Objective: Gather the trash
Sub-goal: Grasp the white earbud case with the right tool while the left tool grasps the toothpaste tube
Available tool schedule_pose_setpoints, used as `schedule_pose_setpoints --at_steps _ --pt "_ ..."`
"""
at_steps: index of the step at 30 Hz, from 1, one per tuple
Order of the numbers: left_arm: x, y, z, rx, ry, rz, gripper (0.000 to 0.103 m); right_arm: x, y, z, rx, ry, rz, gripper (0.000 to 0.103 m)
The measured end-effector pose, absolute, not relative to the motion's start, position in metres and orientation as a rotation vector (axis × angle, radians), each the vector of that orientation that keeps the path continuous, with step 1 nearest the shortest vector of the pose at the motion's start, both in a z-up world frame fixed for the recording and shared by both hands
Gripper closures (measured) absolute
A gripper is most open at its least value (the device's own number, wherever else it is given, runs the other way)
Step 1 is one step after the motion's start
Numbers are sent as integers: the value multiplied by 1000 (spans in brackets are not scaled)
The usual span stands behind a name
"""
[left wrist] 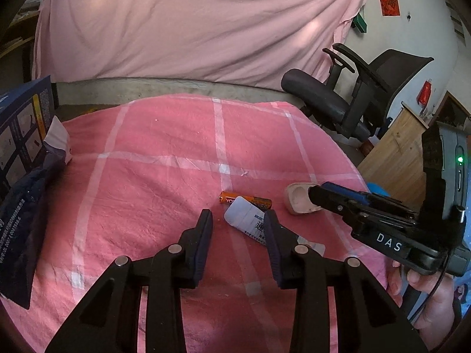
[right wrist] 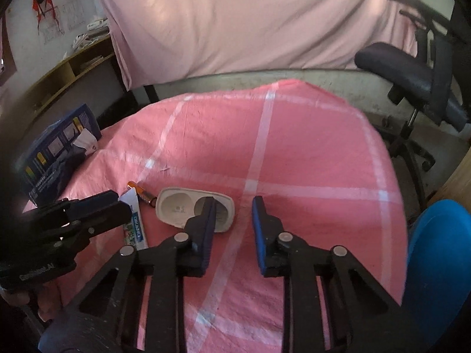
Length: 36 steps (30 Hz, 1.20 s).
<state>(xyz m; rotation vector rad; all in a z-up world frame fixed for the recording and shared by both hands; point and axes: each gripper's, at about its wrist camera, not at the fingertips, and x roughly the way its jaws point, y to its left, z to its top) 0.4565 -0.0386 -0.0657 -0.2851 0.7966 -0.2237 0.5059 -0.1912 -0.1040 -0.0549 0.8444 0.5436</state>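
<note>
An orange battery (left wrist: 245,200) lies on the pink checked cloth (left wrist: 164,176), partly under a flattened white tube (left wrist: 250,220). A beige oval plastic tray (left wrist: 300,202) lies to their right. My left gripper (left wrist: 238,220) is open, just above the tube, which sits between its fingers. My right gripper (right wrist: 234,206) is open and empty; its left finger overlaps the beige tray (right wrist: 179,209). The battery (right wrist: 144,195) and tube (right wrist: 137,226) show to its left. The right gripper shows in the left wrist view (left wrist: 326,194), the left gripper in the right wrist view (right wrist: 97,206).
A dark blue box (left wrist: 20,135) with a dark bag and white paper stands at the cloth's left edge; it also shows in the right wrist view (right wrist: 56,147). A black office chair (left wrist: 353,94) stands at the back right. A blue stool (right wrist: 438,259) is at the right.
</note>
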Motion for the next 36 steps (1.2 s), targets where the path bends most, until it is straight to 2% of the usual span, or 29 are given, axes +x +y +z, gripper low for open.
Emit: schedule_pose_setpoints --at_steps 4,9,11,19,21,28,36 --pt "461 -43 -66 -276 804 -234 72 505 -194 -108 -11 869 581 65" --pt "464 -51 -65 -242 812 -262 73 502 -197 -106 7 868 595 68" --pt "464 -56 -65 -229 811 -268 83 500 -198 -105 17 860 595 69" --pt "464 -62 -66 -238 808 -297 96 490 -214 -95 46 796 539 70" --pt "463 -63 -66 -250 811 -304 103 486 -221 -93 44 780 520 70" --pt "456 -73 -61 -262 801 -312 103 473 -250 -89 74 747 483 70" --pt "460 -70 -59 -346 876 -294 100 463 -269 -89 106 741 470 70"
